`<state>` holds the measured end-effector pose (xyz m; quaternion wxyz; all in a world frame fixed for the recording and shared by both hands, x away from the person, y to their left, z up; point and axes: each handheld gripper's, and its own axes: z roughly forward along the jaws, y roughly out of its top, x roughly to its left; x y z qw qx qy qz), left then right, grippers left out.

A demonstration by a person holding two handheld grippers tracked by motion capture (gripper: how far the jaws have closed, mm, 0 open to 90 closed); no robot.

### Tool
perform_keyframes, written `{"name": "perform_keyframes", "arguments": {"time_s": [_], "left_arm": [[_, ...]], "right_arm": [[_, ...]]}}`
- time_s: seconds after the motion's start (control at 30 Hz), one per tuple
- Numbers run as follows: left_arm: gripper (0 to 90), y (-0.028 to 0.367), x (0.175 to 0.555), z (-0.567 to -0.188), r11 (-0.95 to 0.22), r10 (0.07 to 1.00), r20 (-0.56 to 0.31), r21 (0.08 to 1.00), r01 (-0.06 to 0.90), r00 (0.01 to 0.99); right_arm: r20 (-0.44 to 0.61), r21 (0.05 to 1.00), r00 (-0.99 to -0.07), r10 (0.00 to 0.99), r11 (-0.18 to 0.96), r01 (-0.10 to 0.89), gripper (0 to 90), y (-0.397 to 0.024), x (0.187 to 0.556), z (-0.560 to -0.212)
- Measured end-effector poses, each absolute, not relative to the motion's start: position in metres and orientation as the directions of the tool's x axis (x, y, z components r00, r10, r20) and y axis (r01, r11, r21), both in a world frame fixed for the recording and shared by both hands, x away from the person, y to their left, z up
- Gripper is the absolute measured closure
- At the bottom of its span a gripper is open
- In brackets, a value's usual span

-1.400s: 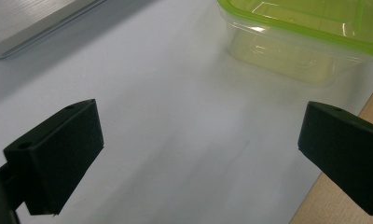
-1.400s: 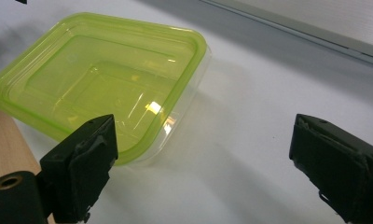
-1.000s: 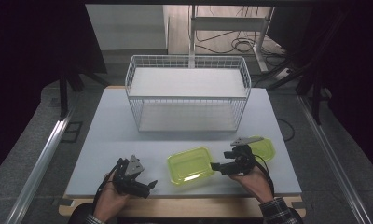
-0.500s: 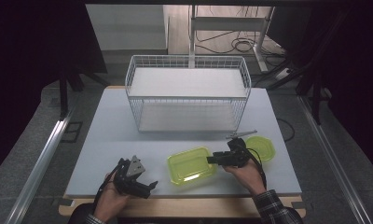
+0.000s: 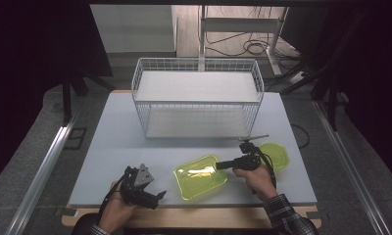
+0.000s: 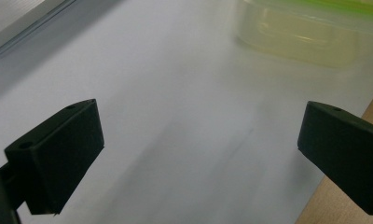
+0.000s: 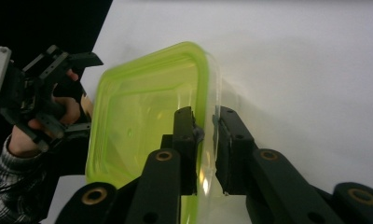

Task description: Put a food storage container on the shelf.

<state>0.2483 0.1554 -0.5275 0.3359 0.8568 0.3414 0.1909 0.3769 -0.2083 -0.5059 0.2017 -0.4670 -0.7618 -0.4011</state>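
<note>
Clearly your right gripper has the near-side wall of the green container between its jaws, one jaw inside the tub and one outside; they have just been closing and now pinch the rim. In the high view the container sits on the table straight ahead of that gripper, with its lid lying just behind your right hand and the wire basket well beyond. Your left gripper rests low to the container's far side, jaws wide apart with nothing in them. Judging by the thin, translucent plastic, expect the tub to be light, somewhat flexible and slick: a one-wall pinch will likely let it tilt or twist. Take hold deep over the rim, where the rolled edge is stiffest, near the middle of a side rather than a corner, and lift gently.
</note>
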Motion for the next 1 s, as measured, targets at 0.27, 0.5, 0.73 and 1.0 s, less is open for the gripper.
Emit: {"name": "perform_keyframes", "arguments": {"time_s": [0.27, 0.5, 0.73, 1.0], "left_arm": [[0.0, 0.157, 0.248, -0.527, -0.537, 0.717, 0.099, 0.709, 0.456, 0.691], [0.0, 0.159, 0.248, -0.526, -0.529, 0.724, 0.099, 0.714, 0.458, 0.683], [0.0, 0.161, 0.249, -0.525, -0.515, 0.731, 0.087, 0.722, 0.463, 0.677], [0.0, 0.164, 0.250, -0.525, -0.497, 0.740, 0.068, 0.726, 0.475, 0.669]], "right_arm": [[0.670, 0.453, -0.503, 0.546, 0.236, 0.860, 80.0, -0.206, 0.374, -0.497], [0.666, 0.492, -0.518, 0.536, 0.206, 0.846, 80.0, -0.209, 0.375, -0.487], [0.656, 0.527, -0.534, 0.533, 0.182, 0.830, 79.9, -0.211, 0.376, -0.475], [0.653, 0.567, -0.545, 0.527, 0.136, 0.812, 80.0, -0.215, 0.380, -0.455]]}}
